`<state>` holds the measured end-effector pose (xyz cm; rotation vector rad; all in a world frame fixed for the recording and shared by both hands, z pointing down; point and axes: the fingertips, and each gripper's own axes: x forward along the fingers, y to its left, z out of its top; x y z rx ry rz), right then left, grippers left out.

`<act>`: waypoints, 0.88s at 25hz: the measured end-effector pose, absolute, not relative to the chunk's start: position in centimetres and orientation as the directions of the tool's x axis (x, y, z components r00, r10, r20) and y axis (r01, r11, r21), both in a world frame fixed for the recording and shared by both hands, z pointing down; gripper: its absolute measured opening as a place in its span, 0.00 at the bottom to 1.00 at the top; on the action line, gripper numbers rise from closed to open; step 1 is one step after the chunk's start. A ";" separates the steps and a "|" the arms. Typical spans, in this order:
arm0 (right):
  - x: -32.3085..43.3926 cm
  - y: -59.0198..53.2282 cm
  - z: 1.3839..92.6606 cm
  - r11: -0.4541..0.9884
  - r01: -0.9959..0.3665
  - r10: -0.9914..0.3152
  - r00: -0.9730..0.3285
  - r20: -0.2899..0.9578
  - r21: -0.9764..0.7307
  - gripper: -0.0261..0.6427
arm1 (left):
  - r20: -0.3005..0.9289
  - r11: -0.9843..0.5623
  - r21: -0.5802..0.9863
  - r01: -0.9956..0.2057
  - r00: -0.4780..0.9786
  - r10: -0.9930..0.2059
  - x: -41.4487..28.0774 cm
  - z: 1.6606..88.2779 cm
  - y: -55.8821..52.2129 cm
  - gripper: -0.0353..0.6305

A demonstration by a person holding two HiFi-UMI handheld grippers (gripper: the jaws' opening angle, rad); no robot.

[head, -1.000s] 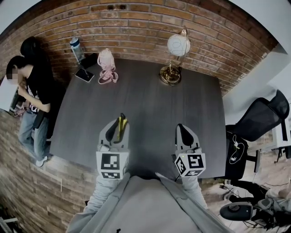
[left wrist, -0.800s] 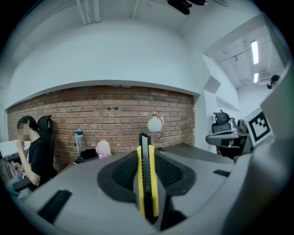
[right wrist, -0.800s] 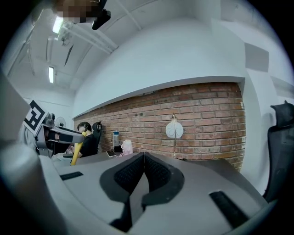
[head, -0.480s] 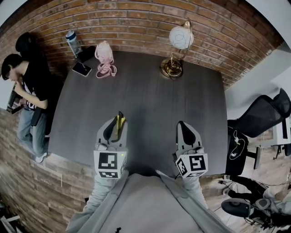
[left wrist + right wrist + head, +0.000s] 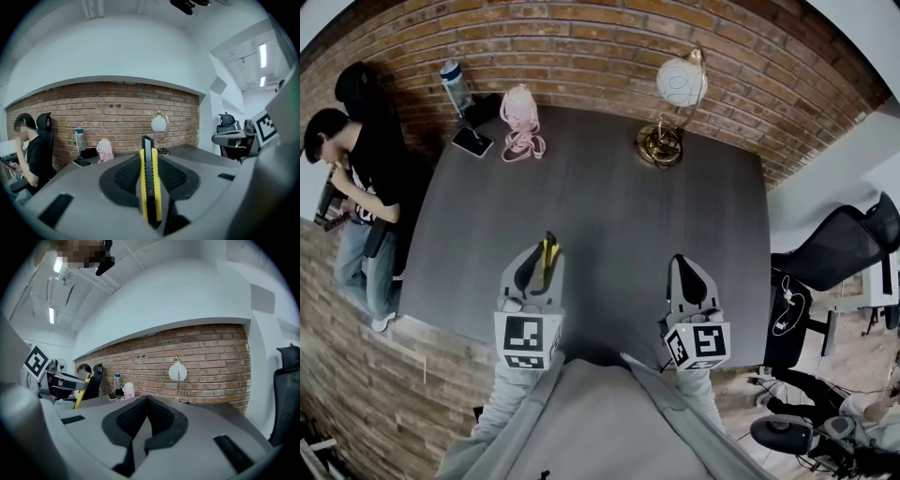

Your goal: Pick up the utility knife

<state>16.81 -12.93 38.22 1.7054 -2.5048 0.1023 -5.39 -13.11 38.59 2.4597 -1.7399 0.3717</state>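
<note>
A yellow and black utility knife (image 5: 150, 183) stands clamped upright between the pads of my left gripper (image 5: 149, 164), its tip poking out past the jaws. From the head view the same knife (image 5: 548, 259) shows in my left gripper (image 5: 542, 258), held above the near part of the dark table (image 5: 609, 216). My right gripper (image 5: 684, 272) hovers beside it on the right, jaws pressed together with nothing between them. In the right gripper view those jaws (image 5: 146, 404) meet at the tip, and the knife (image 5: 79, 397) shows at far left.
At the table's far edge sit a brass lamp with a white globe (image 5: 675, 98), a pink corded object (image 5: 521, 122), a phone (image 5: 473, 142) and a water bottle (image 5: 455, 86). A person (image 5: 356, 178) stands left of the table. A black office chair (image 5: 834, 248) is at right.
Both grippers keep their places and the knife stays held. Only the head view shifts slightly, and the person at left has turned a little.
</note>
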 end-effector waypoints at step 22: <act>17.1 -12.8 38.3 0.363 -0.932 -0.923 -0.362 0.128 -0.010 0.06 | 0.256 -0.326 -0.054 -0.944 0.303 -0.918 -5.7 38.3 -12.8 0.24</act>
